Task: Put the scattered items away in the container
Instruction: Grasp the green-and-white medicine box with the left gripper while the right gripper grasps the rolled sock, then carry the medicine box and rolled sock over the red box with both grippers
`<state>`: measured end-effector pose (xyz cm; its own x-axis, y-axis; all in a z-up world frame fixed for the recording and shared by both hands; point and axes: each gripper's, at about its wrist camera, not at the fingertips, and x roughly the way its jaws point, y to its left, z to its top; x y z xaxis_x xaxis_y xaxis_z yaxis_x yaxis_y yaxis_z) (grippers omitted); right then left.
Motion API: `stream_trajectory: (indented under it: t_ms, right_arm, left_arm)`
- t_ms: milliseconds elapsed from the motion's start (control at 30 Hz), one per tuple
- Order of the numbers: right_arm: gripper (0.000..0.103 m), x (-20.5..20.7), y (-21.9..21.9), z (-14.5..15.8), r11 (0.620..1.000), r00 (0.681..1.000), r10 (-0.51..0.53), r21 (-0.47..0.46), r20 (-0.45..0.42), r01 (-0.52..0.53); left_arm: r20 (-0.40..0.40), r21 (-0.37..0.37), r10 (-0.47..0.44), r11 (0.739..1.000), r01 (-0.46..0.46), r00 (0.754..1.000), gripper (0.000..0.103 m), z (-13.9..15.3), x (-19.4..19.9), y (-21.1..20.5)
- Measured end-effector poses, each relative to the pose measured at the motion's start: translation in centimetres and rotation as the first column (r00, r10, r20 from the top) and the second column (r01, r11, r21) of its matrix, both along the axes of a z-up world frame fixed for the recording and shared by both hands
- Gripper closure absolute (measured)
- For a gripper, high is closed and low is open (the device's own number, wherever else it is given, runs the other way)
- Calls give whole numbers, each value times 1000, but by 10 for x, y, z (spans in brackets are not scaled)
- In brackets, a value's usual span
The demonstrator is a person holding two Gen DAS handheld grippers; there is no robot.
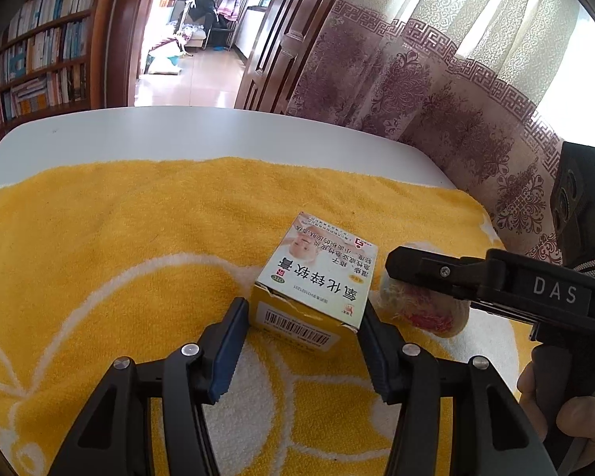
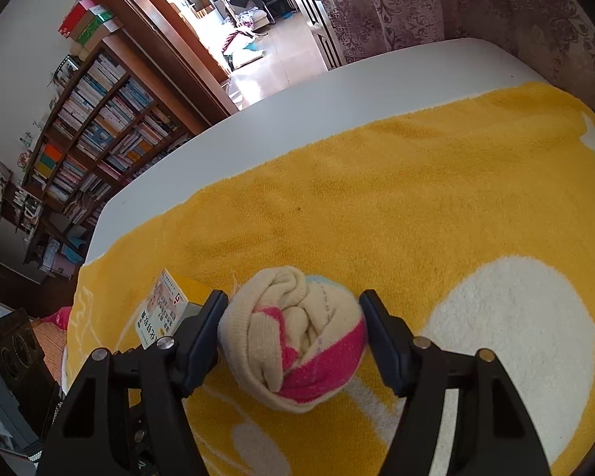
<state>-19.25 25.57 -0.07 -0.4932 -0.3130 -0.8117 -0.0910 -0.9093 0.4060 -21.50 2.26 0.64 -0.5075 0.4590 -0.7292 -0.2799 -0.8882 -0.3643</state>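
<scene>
Medicine box (image 1: 313, 281) sits on the yellow towel (image 1: 119, 238) on the white worktop (image 1: 139, 131), squeezed between the pads of the left tool (image 1: 303, 351). Beside it, the rolled sock (image 2: 293, 341) lies between the right tool (image 2: 293, 341) pads; I cannot tell if they press it.

Fluffy terry towel (image 2: 377, 198), knit sock (image 2: 293, 341), glossy cardboard box (image 1: 317, 273)

Daylight floods in through the far doorway (image 1: 202, 27) and the curtain (image 1: 456, 59), blowing out the floor beyond. The yellow towel (image 2: 416, 198) is evenly bright with soft shadows. Fisheye edges bend and darken; far bookshelves (image 2: 99, 127) look slightly soft, perhaps.
</scene>
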Motion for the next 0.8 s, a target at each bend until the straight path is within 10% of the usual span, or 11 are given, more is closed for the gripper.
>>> stream_trajectory:
  t_ms: [800]
  right_arm:
    - [31, 228, 105, 119, 979, 925, -183, 24, -332, 202]
  left_arm:
    - [-157, 45, -92, 994, 101, 983, 50, 56, 45, 21]
